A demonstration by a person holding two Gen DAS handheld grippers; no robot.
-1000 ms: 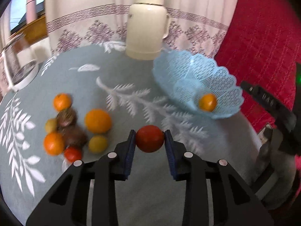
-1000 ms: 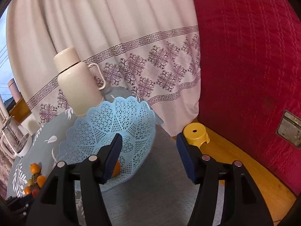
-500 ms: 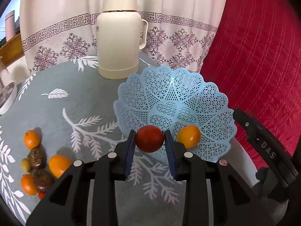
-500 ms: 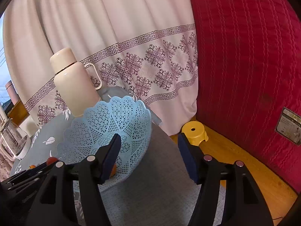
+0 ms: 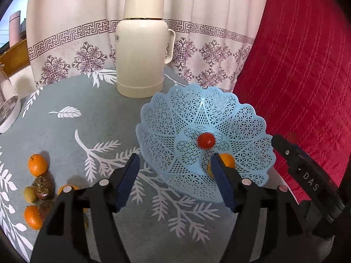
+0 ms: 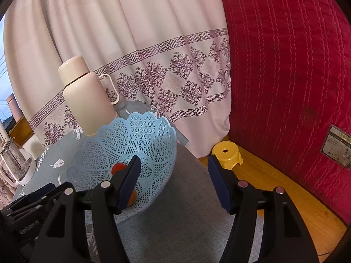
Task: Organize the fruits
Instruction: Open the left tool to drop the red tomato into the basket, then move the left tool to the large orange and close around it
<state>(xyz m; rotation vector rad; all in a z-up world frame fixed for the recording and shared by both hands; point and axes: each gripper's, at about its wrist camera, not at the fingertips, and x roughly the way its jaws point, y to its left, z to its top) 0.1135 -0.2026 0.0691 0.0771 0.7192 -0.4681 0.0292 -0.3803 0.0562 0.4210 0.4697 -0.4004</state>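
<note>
A red quilt [image 5: 302,70] fills the right side of both views, and a pale curtain [image 5: 72,22] with a purple key border hangs beside it. Below them lies the table [image 5: 65,131] under a grey-blue cloth with white leaf prints.

A cream flask [image 5: 141,50] stands upright at the table's far edge, handle to the right. Just in front of it and to the right sits the blue lattice basket [image 5: 171,114], close to the table's right edge. At the far left edge a glass jug [image 5: 6,107] shows in part. On the wooden floor in the right wrist view stands a yellow stool [image 6: 228,156].

The left gripper [image 5: 175,179] hangs before the basket's near rim; its jaws have just been opening and now stand apart, with nothing between them. The right gripper [image 6: 173,182] is likewise apart and empty, its left finger crossing the basket's near side.

The tomato [image 5: 206,140] lies free on the basket's centre. An orange [image 5: 228,160] lies in the basket nearer the rim, partly hidden by the left gripper's right finger.

The remaining fruits [image 5: 39,188] cluster on the cloth at the near left, well apart from the basket: several oranges, two dark brown ones and a small yellow-green one, touching or just beside each other.
</note>
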